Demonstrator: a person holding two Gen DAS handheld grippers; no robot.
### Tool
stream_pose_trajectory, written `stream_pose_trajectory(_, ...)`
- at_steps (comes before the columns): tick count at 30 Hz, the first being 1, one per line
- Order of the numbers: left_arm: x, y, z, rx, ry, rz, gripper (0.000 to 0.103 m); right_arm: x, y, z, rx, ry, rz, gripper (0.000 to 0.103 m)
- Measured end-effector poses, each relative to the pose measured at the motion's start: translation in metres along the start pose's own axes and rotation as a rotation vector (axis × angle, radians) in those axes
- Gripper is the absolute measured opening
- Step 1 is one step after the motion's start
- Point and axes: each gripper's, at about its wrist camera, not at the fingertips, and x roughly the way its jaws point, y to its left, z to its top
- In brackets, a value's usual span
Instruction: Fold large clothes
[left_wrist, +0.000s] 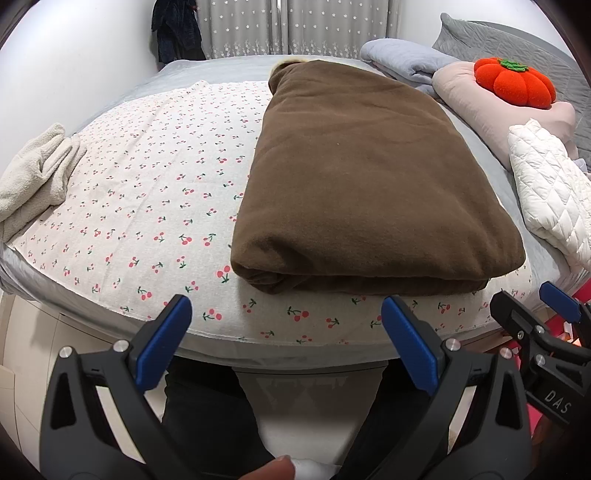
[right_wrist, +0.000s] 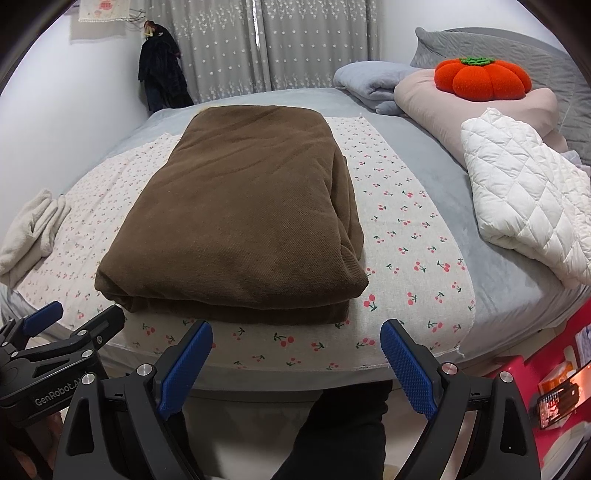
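Item 1, brown garment (left_wrist: 354, 184): lying folded into a thick oblong, ctr-right of left wrist view, ctr-left of right wrist view. Resting on cherry-print cloth (left_wrist: 147, 192), which is covering the bed's near part, prob. serving as a clean work surface. Near edge showing stacked layers w/ a rolled fold at lower left; a pale lining is peeking out at far end. Judging: fold looking mostly done; one more halving seeming possible.

Item 2, left gripper (left_wrist: 286, 332): sitting bottom of frame, jaws gaping wide, nothing between pads. Hovering just off bed edge, near garment's near edge, not touching.

Item 3, right gripper (right_wrist: 297, 354): bottom of its frame, likewise spread wide and carrying nothing, lined up w/ garment's near right corner. Both appearing staged side by side for a two-point pinch.

Item 4, surroundings: cream towel (left_wrist: 33, 177) bunching at left edge; white quilted item (right_wrist: 524, 192) at right; orange pumpkin cushion (right_wrist: 480, 79) sitting on pink pillow (right_wrist: 424, 99), upper right; grey blanket (right_wrist: 365, 83) behind; dark coat (right_wrist: 160, 77) hanging upper left by curtains (right_wrist: 266, 44). All staying clear of work cloth, apart from garment.
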Motion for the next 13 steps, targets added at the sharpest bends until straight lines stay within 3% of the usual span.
stream_pose_trajectory(13, -0.0008, -0.0017, -0.0015, -0.005, 0.008, -0.01, 0.102, 0.0, 0.0013, -0.0006, -0.002, 0.004, -0.001, 0.094)
